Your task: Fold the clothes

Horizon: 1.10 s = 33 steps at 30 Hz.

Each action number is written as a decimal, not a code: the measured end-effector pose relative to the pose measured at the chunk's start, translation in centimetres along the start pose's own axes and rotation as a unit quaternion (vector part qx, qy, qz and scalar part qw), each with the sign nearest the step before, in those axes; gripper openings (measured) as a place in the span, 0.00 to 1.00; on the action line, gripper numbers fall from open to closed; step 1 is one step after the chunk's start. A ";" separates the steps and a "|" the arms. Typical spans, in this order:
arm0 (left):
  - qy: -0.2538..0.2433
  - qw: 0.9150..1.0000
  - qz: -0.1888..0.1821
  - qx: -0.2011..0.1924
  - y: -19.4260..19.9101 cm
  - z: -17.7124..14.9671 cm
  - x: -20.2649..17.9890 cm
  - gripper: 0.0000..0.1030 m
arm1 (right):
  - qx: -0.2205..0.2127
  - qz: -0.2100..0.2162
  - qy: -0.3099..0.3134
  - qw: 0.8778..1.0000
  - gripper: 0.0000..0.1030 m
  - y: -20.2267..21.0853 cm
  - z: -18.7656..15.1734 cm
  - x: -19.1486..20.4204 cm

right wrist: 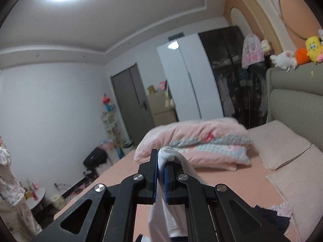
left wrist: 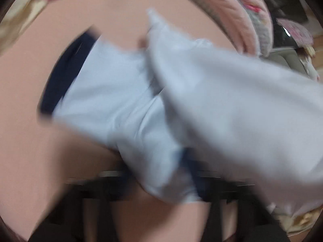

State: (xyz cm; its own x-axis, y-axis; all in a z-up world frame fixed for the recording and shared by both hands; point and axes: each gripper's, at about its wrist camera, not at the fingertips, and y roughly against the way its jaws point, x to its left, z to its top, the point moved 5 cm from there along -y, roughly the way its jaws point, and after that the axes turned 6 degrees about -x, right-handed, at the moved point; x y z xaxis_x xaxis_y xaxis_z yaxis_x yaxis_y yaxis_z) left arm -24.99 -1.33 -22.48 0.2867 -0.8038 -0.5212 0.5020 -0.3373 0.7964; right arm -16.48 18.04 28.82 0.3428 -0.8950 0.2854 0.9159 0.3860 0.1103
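Hanging from the right gripper (right wrist: 160,167), whose pads pinch a fold of it, the white garment (right wrist: 161,211) droops toward six o'clock over the pink bed sheet (right wrist: 232,181). In the blurred left wrist view the same cloth (left wrist: 201,104), with a navy edge, spills over the left gripper (left wrist: 161,185), hiding its tips, which are pressed together. A pink quilt (right wrist: 201,139) lies at twelve o'clock.

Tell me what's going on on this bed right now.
A person is folding clothes with two handheld claws. The right claw is shut on a bunch of a white garment, held above the pink bed. From the left claw's view the picture is blurred: the same white garment with a navy trim drapes over the bed.
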 end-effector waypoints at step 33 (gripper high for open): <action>-0.068 0.926 0.282 -0.242 33.6 34.5 17.3 0.13 | 0.086 0.044 0.035 0.995 0.03 -8.0 -6.5 8.4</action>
State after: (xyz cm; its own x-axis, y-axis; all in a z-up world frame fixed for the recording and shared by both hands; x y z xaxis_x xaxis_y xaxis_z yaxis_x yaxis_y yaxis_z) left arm -31.32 -43.52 5.87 0.5255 -0.8508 0.0059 0.6195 0.3874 0.6827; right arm -19.59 6.02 24.18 0.4386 -0.8674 0.2351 0.8346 0.4902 0.2512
